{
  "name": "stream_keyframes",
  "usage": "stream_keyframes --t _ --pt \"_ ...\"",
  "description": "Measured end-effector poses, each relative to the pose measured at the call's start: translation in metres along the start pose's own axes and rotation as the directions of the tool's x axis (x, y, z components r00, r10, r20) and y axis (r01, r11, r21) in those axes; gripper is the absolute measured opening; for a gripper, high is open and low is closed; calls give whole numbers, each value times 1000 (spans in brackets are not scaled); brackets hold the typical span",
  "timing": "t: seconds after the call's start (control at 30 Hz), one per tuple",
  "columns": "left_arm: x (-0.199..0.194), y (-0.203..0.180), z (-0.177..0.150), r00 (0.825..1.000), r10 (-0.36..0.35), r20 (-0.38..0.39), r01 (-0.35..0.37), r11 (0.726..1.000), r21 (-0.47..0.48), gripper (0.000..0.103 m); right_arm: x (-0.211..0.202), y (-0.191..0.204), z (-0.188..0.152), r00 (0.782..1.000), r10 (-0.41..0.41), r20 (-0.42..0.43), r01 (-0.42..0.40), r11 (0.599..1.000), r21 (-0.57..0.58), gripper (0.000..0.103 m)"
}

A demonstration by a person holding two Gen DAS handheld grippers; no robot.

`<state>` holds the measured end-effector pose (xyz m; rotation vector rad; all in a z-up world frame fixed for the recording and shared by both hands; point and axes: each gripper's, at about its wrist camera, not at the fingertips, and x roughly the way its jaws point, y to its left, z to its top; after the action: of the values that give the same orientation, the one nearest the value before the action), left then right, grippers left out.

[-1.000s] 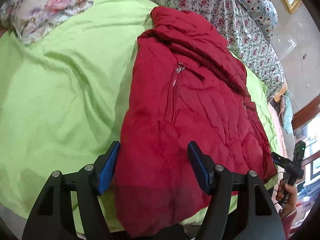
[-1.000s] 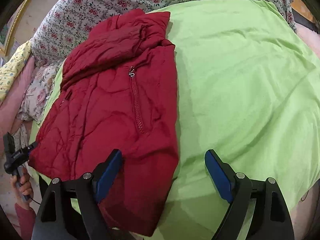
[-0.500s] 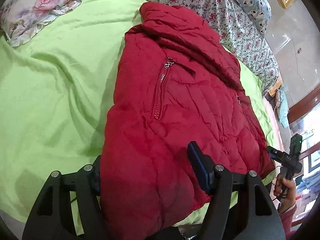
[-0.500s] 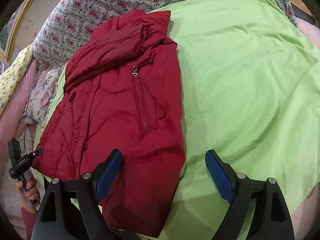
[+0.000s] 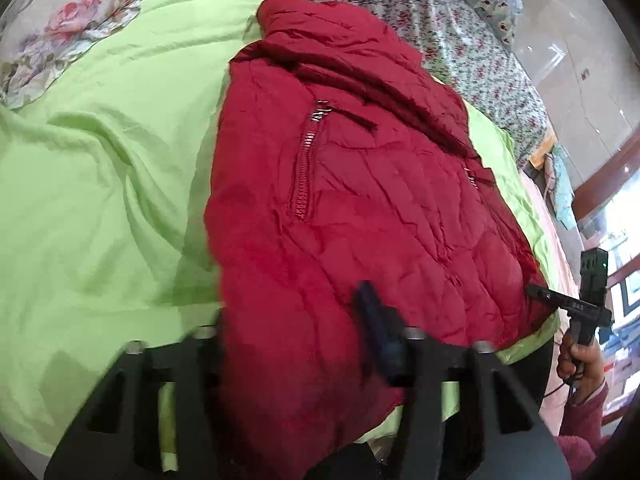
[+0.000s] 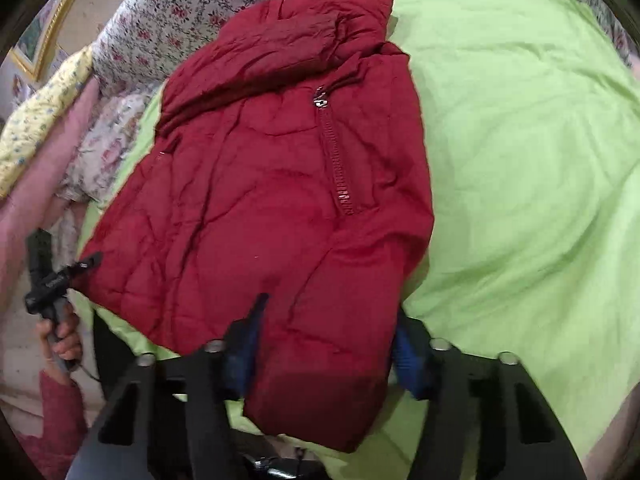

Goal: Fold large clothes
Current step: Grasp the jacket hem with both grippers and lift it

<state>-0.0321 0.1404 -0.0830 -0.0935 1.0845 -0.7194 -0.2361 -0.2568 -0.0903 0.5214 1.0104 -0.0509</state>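
A red quilted jacket (image 5: 360, 184) lies folded on a lime green sheet (image 5: 100, 184), its pocket zip facing up; it also shows in the right wrist view (image 6: 272, 200). My left gripper (image 5: 296, 328) straddles the jacket's near hem corner, the jaws narrowed around the fabric; the left finger is hidden under the cloth and the image is blurred. My right gripper (image 6: 328, 340) straddles the other near corner the same way, with its blue pads (image 6: 408, 356) on either side of the fabric. Each gripper shows in the other's view, at the jacket's side edge.
The green sheet (image 6: 520, 160) covers a bed with floral bedding (image 5: 460, 32) behind and a floral pillow (image 5: 72, 20) at the far left. A yellow pillow (image 6: 44, 108) and a framed picture lie beyond the bed. The bed edge runs just under both grippers.
Both grippers have moved forward onto the jacket's near hem and their jaws have narrowed around the fabric. The jacket now fills more of each view.
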Motion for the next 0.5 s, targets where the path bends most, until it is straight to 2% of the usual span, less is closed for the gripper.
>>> stream_keyframes --t 0.07,0.13,0.33,0.5 --pt "-6 -5 -2 1000 -3 17 3 1000 26 25 -2 3 -1 1000 8 10 -7 1000 -19 38" --pt "-11 -10 -4 999 -1 32 -1 999 47 22 -7 7 -4 999 18 27 -17 999 -38 34" --pt "-22 -15 -9 998 -23 51 20 998 52 18 -28 8 -8 992 94 83 -91 995 -43 27" --pt "-47 -22 -12 990 -108 93 102 993 63 17 -54 1 -3 964 218 152 -213 976 -46 25"
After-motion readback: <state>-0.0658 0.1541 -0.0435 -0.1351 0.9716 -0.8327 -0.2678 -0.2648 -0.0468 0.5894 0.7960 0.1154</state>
